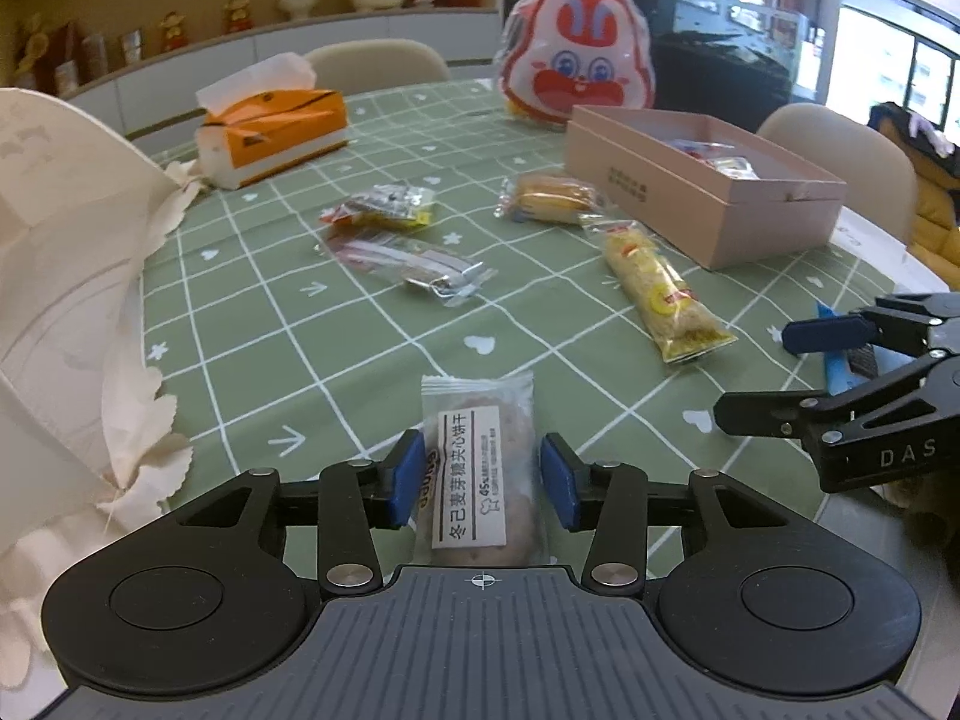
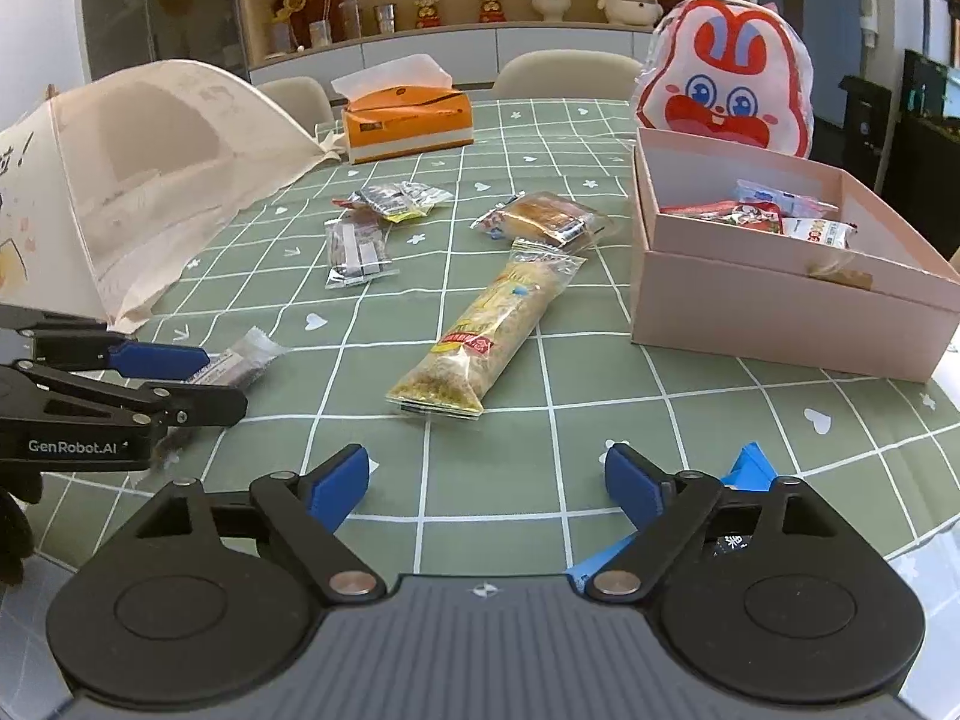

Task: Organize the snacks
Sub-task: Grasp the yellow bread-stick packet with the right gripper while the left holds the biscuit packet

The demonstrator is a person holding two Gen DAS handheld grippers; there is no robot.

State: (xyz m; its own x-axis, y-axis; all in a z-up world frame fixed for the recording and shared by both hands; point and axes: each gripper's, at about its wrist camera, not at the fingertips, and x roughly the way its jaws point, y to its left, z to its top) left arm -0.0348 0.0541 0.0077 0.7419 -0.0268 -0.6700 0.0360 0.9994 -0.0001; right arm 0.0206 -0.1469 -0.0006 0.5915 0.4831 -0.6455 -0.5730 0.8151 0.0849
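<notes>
My left gripper (image 1: 480, 480) is open, its blue pads on either side of a clear biscuit packet (image 1: 477, 456) with a white label, lying on the green checked tablecloth (image 1: 336, 372); the pads stand slightly apart from it. The packet also shows in the right wrist view (image 2: 240, 360). My right gripper (image 2: 486, 486) is open and empty, low over the cloth, with a blue packet (image 2: 747, 468) under its right finger. A long yellow snack bar (image 2: 480, 342), a bread packet (image 2: 540, 219) and two small wrapped snacks (image 2: 354, 252) lie mid-table. The pink box (image 2: 780, 294) holds several snacks.
An orange tissue box (image 1: 273, 132) and a red-and-white rabbit bag (image 1: 579, 51) stand at the far side. A cream mesh food cover (image 1: 66, 276) fills the left. Chairs ring the table; its edge runs at the right (image 2: 936, 546).
</notes>
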